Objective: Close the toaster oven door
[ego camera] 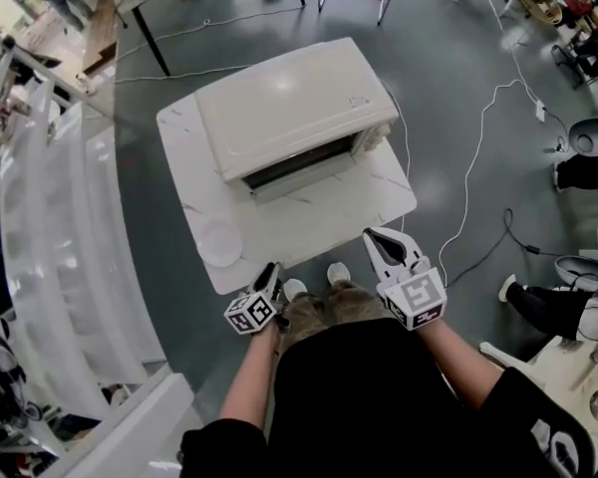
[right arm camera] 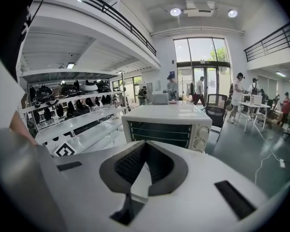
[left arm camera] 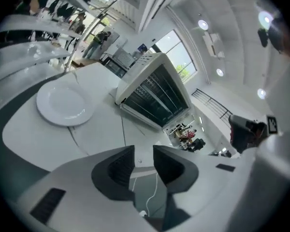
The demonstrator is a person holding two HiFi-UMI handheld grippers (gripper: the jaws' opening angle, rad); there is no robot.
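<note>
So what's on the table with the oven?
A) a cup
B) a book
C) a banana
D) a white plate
D: a round white plate lies flat on the table, near the corner in front of the oven.
</note>
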